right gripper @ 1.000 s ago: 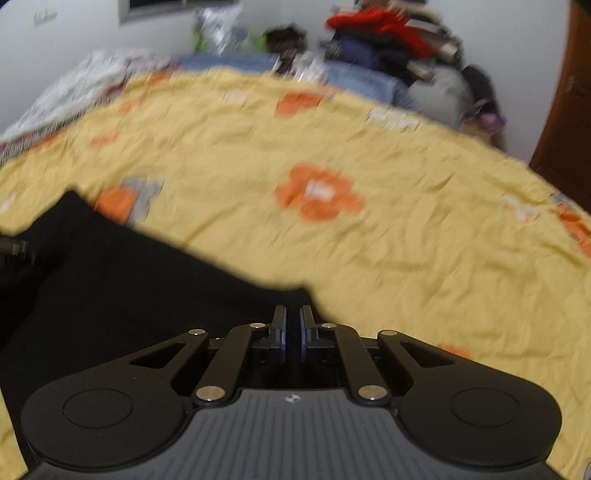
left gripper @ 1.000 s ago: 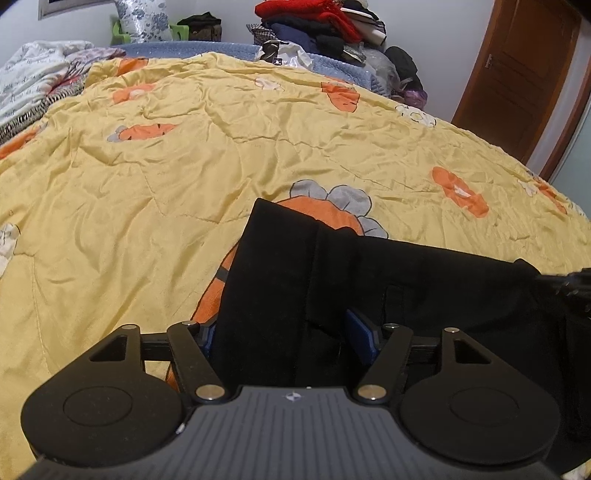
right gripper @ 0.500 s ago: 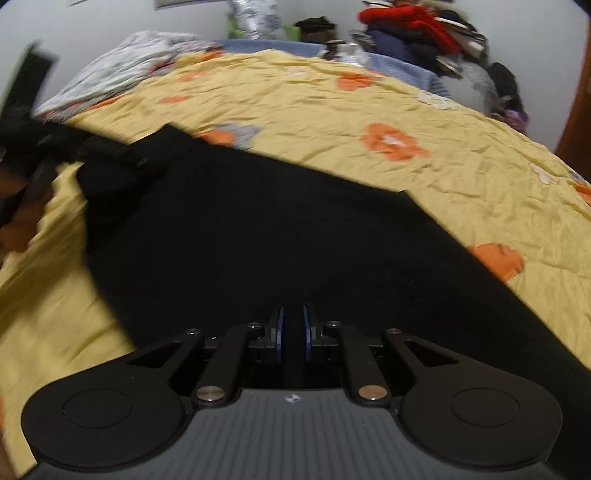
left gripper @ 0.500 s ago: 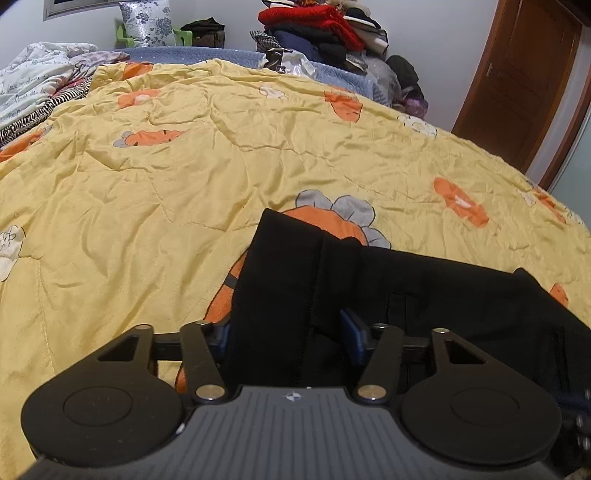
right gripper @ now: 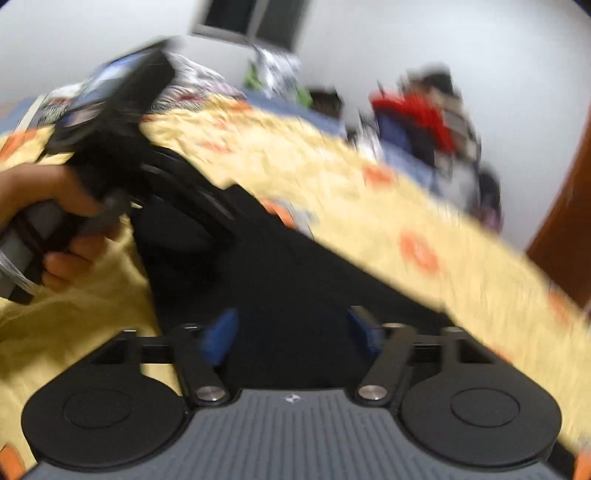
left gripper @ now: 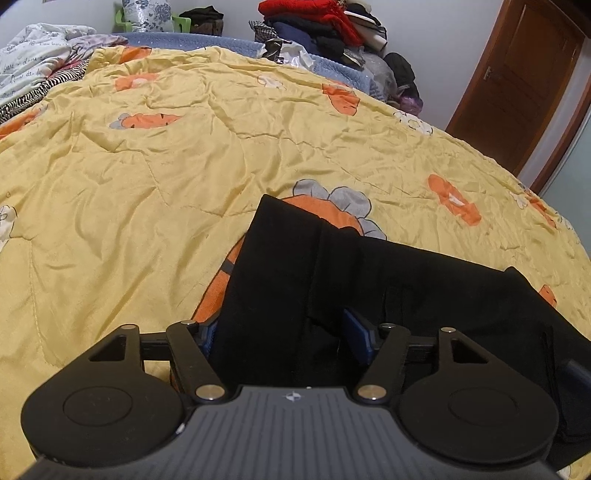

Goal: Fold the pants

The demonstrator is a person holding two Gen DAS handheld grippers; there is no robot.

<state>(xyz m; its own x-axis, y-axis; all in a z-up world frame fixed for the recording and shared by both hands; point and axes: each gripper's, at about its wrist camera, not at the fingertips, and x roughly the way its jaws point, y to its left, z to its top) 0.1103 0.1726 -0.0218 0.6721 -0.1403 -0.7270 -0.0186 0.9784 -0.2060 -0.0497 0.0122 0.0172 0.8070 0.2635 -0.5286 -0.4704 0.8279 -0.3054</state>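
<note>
We see a yellow quilt [left gripper: 155,206] with orange and grey cartoon prints spread over the whole bed, wrinkled, filling most of the left wrist view. On it lie the black pants [left gripper: 369,291], folded into layers, their upper corner resting on one of the orange prints; in the right wrist view the same dark cloth [right gripper: 295,295] runs from the lower middle up toward the left.

Behind the bed we see a pile of clothes [left gripper: 317,18] topped in red, a brown wooden door [left gripper: 517,74] at the right, and bedding with striped and printed cloth [left gripper: 33,74] at the left edge.

Our left gripper [left gripper: 282,336] has its jaws spread wide, the pants cloth lying between the blue pads [left gripper: 356,332] with nothing pinched. From the right wrist camera we see it from outside as a blurred black body [right gripper: 122,122] held by the person's hand [right gripper: 51,221] above the pants.

Our right gripper [right gripper: 295,334] is likewise spread wide over the black cloth, holding nothing; that view is smeared by motion blur.
</note>
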